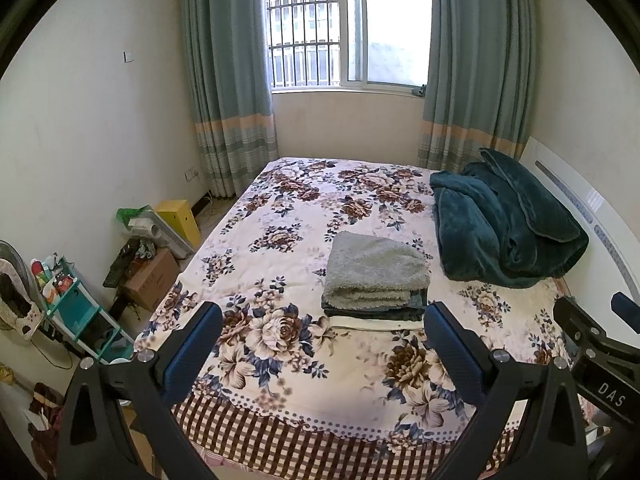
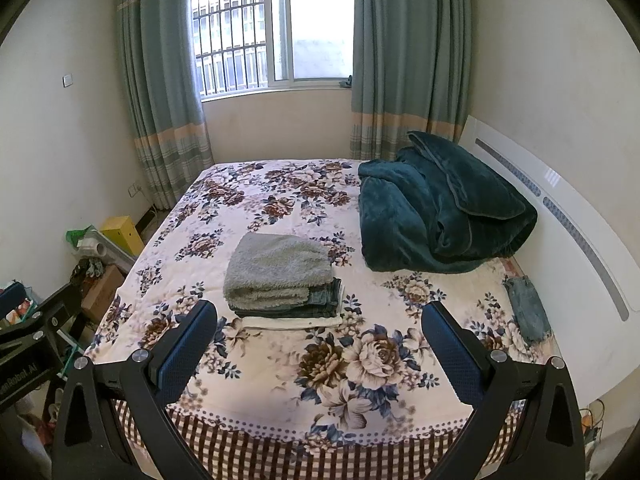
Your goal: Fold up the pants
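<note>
Jaws spread wide and empty on both the left gripper (image 1: 322,342) and right gripper (image 2: 319,342), held over the foot of the bed (image 2: 280,384). Beyond, near mid-bed, folded grey fleece pants (image 2: 276,270) topping a small stack over dark jeans (image 2: 324,300), long axis across the bed, folded edge facing the grippers. Farther right, a heaped teal blanket (image 2: 436,216); denim piece (image 2: 526,308) by the headboard.

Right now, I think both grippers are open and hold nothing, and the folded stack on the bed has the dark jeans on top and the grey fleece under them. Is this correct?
Not quite. The order is reversed: the grey fleece lies on top and the dark jeans are under it, as the right wrist view shows. The rest holds: the left gripper and the right gripper are open and hold nothing, and the stack is on the bed.
</note>
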